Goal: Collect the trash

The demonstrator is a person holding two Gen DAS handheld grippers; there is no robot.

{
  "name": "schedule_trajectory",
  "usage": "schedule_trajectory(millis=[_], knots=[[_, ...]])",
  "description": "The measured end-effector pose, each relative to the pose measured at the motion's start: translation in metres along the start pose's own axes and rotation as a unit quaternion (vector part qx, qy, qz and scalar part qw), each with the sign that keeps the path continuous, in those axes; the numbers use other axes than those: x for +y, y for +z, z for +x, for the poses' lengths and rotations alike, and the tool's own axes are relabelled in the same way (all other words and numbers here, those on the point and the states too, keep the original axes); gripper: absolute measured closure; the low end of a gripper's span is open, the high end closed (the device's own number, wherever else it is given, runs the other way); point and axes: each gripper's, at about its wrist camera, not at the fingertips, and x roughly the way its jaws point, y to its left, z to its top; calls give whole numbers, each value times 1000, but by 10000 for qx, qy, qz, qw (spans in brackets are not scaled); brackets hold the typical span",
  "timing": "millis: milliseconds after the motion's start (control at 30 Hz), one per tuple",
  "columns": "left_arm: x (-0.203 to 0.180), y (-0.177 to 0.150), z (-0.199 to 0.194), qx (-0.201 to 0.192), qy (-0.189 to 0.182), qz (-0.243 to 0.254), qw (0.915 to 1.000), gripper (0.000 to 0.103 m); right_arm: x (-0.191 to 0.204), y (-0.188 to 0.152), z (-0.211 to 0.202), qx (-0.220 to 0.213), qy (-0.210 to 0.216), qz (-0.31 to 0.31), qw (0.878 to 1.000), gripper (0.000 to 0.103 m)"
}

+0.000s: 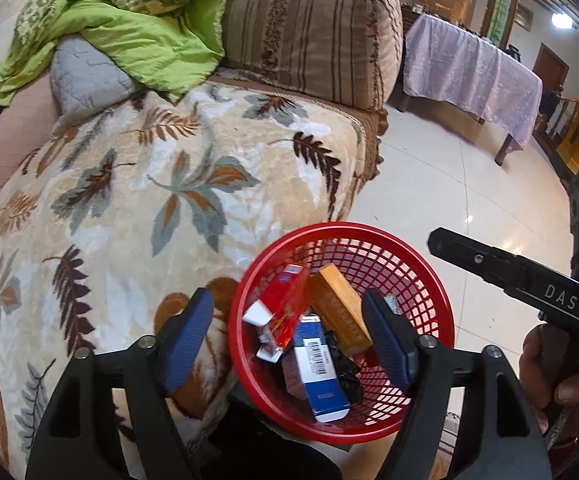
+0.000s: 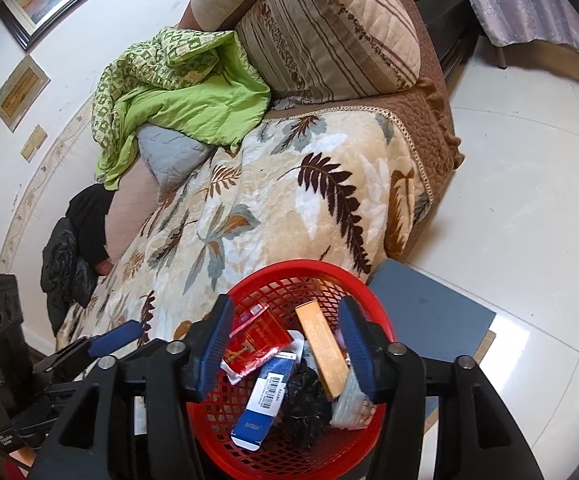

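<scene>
Hovering over the basket (image 1: 441,320), both grippers' jaws stand apart, empty; next pick should clear its rim.

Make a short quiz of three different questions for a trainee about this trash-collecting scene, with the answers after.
1. True or false: the round red plastic mesh basket is empty.
2. Which item lies in the basket? A) blue-and-white cardboard box with a barcode B) glass bottle C) metal spoon
3. Fill in: both the left claw and the right claw are ____, holding nothing.

Key:
1. False; it holds the box, a long orange cardboard box, a red foil wrapper and a crumpled black plastic bag.
2. A
3. open
</scene>
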Motion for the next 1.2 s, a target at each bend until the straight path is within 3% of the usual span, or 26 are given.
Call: schedule_trajectory(millis=[167,267,467,600,733,1000,1200], knots=[[8,-10,-19,-281,251,-40,9993,17,19,-3,-10,-282,-825,-386,9954,16],[13,-17,-30,-436,515,-48,9977,14,36,-11,-15,-516,-1462,-671,9856,8],[20,-36,-62,-838,1214,136,9890,7,58,-27,-29,-1075,-2338,-608,9644,0],[33,-52,-89,-1101,1555,56,9817,3,67,-41,-47,-1265,-2140,-376,9679,0],[42,-72,-112,-1321,1776,38,9752,2,80,-57,-55,-1143,-2404,-324,9634,0],[51,-105,-137,-1518,2288,41,9615,1,108,-95,-66,-1237,-2501,-816,9568,0],[61,-114,-143,-1538,2401,-109,9584,1,123,-104,-67,-1250,-2502,-1090,9539,0]])
